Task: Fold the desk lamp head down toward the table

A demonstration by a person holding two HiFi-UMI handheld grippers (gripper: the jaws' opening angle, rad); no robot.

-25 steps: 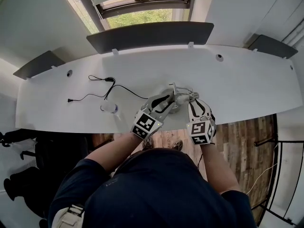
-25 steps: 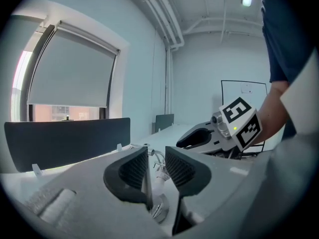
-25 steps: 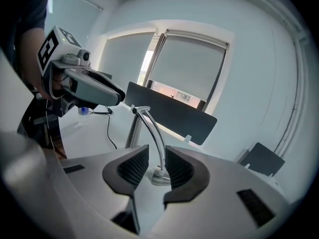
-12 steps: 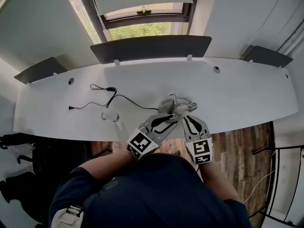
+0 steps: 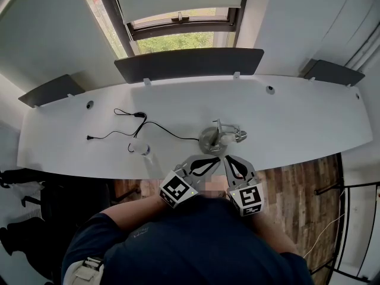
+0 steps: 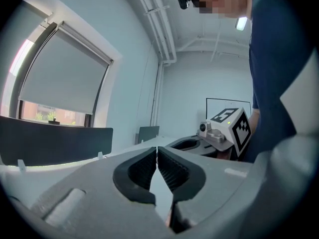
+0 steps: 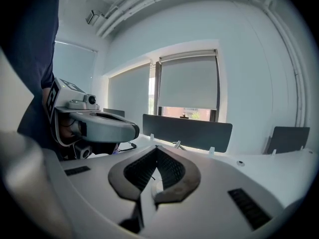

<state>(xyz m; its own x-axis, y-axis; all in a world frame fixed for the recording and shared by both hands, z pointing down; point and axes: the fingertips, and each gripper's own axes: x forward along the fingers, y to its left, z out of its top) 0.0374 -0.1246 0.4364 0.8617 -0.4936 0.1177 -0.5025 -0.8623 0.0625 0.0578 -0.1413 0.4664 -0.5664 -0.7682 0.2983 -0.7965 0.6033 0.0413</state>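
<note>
Because both tools sit close to the person's chest, no step is being done on the lamp right now. The left gripper [image 5: 214,158] is pressed together with nothing inside, and its jaws have just been closing. The right gripper [image 5: 229,158] is the same: squeezed tight, empty, jaws just closed. Their tips are near each other, over the near edge of the table [image 5: 309,117].

The desk lamp [image 5: 221,136] stands just past them at 12 o'clock, and neither tool touches it. From above it looks low, so I think the head is already folded down, but I cannot be sure. If it is not, the next move needs the jaws spread, then a reach to 12 o'clock.

A black cable [image 5: 155,123] runs from the lamp toward 10 o'clock. A small white thing [image 5: 139,149] lies at 9 o'clock of the lamp. Nothing blocks the way.
</note>
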